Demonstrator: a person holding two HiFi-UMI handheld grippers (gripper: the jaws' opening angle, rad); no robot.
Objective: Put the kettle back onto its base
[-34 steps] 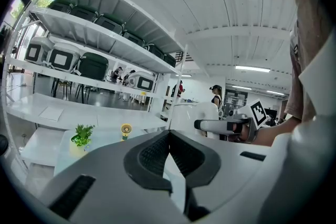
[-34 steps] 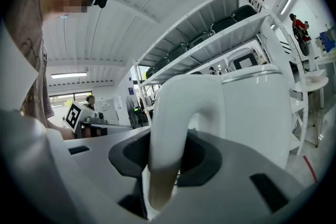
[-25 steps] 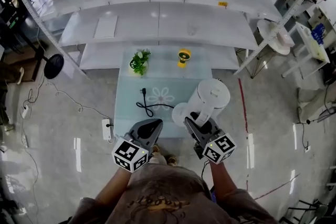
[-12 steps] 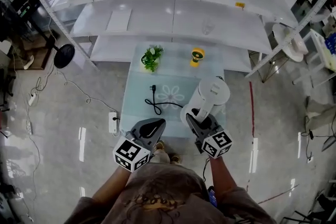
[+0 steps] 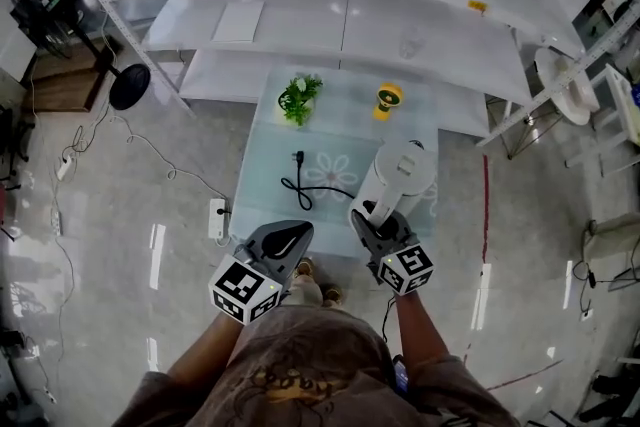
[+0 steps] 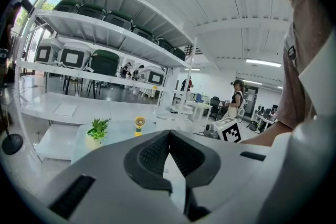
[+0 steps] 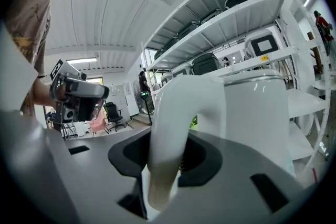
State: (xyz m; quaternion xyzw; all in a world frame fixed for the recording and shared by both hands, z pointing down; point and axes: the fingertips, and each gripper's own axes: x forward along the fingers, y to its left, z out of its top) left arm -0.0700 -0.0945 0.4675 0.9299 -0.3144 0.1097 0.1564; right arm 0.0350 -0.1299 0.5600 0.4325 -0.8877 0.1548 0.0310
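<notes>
Kettle (image 5: 402, 177) is a tall, smooth white cylinder with a flat lid and a thick arched handle (image 7: 167, 128). It is upright over the near right part of the worktop (image 5: 340, 130), close to the near edge. No view lets me tell its white foot from the base, or say whether they touch.

Right tool (image 5: 368, 215) is clamped on the handle, with its dark ribbed pads (image 7: 202, 157) pressing both sides low on the arch. Left tool (image 5: 298, 230), a matt grey shell, has its jaws meeting at the tips with nothing between them. It hovers at the near edge, just beside the right tool.

The worktop is a pale frosted glass rectangle with a flower print. A black cord (image 5: 300, 183) loops left of the kettle and apart from it. A green plant (image 5: 298, 98) and a yellow fan (image 5: 387, 100) stand at the far edge, well apart from the kettle, with bare glass between. White shelves (image 5: 300, 25) run along the far side, and glossy grey floor (image 5: 120, 215) lies open to both sides.
</notes>
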